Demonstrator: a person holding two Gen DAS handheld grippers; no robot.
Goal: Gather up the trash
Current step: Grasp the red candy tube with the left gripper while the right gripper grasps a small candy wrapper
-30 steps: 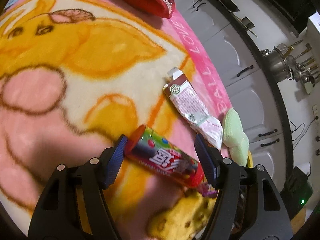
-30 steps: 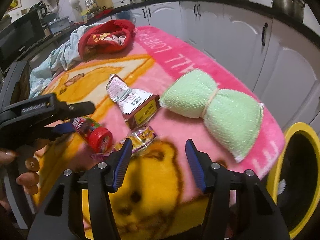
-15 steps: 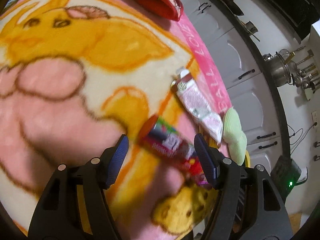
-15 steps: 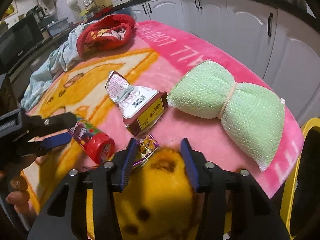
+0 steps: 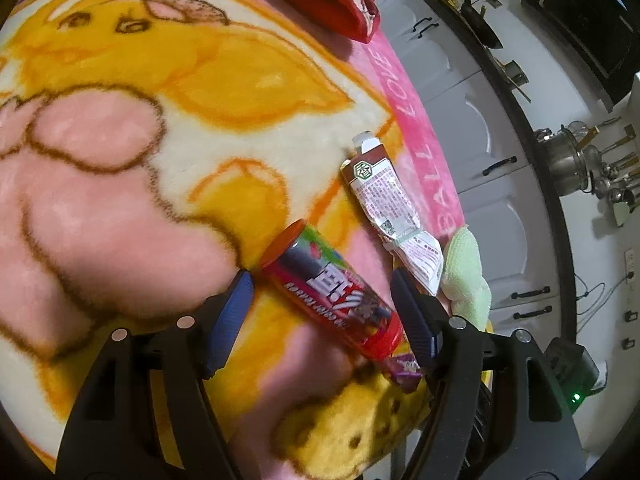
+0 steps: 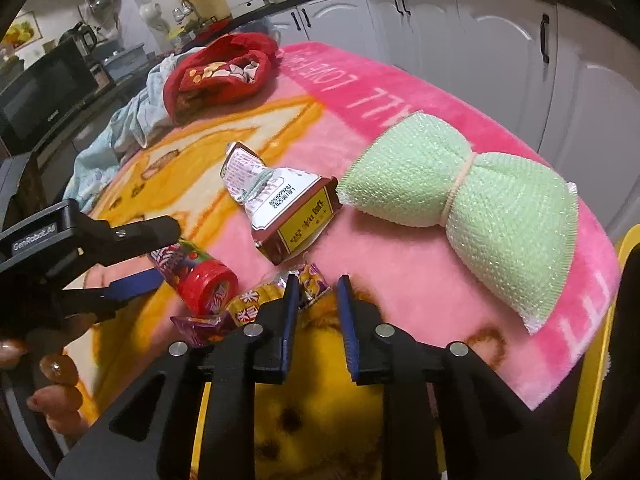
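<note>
A red candy tube point(image 5: 332, 292) lies on the cartoon blanket between the open fingers of my left gripper point(image 5: 320, 312); it also shows in the right wrist view point(image 6: 196, 272). A crushed brown-and-white carton point(image 5: 384, 200) lies beyond it, also in the right wrist view point(image 6: 280, 208). A purple-and-yellow candy wrapper point(image 6: 256, 304) lies by the tube's cap. My right gripper point(image 6: 318, 304) has narrowed around the wrapper's right end, with a gap still between the jaws. The left gripper shows in the right wrist view point(image 6: 132, 256).
A green mesh sponge point(image 6: 468, 200) lies right of the carton. A red slipper point(image 6: 220, 76) and pale cloth point(image 6: 120, 136) sit at the far side. A yellow bin rim point(image 6: 600, 340) stands past the blanket's right edge. White cabinets point(image 6: 460, 32) run behind.
My right gripper has moved forward onto the wrapper and its jaws have narrowed a lot. My left gripper has stayed open around the candy tube, shifting slightly.
</note>
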